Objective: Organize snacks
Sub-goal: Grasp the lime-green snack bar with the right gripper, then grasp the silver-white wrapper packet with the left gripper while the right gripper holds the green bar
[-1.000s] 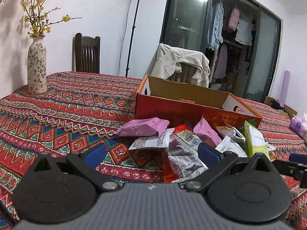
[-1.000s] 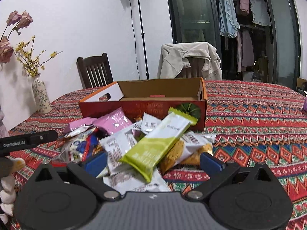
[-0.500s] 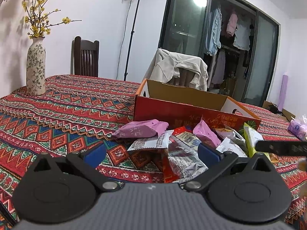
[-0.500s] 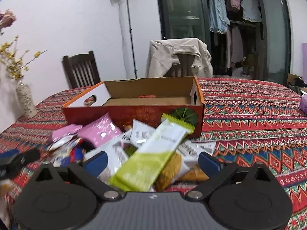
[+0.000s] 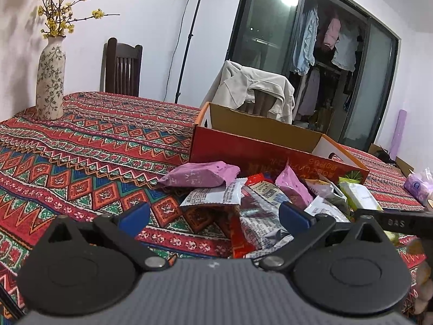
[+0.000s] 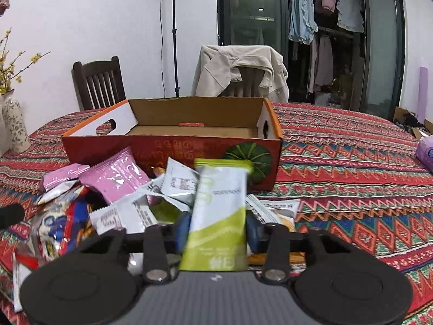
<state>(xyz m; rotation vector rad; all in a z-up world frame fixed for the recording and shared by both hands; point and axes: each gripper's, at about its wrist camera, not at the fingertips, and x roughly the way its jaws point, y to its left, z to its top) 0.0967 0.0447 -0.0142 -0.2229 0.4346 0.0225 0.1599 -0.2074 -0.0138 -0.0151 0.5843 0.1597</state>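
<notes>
the right gripper (image 6: pixel 216 228) is sitting with its blue-padded fingers (image 6: pixel 182 230) drawn in against both sides of a long green-and-white foil snack bar (image 6: pixel 220 211); the jaws have just been closing, and the bar is standing between them, its upper end blurred and pointing toward the box. the pads are appearing to press the wrapper, so the bar is being gripped. it is lying at the near right of a loose heap of wrapped snacks (image 6: pixel 127 197) on the red patterned tablecloth (image 6: pixel 351 178), among them a pink foil packet (image 6: pixel 116 178) and several silver-white sachets (image 6: pixel 178 182). just behind the heap an open red-and-orange cardboard box (image 6: pixel 173 146) is resting on the cloth, its brown interior showing bare. the left gripper (image 5: pixel 213 218) is hovering low over the other side of the same heap, its blue fingers (image 5: pixel 134 215) standing wide apart with nothing clamped; a purple matte pouch (image 5: pixel 200 174) is lying ahead of it. a floral ceramic vase (image 5: pixel 51 81) with yellow blossoms is standing at the far left of the table.
</notes>
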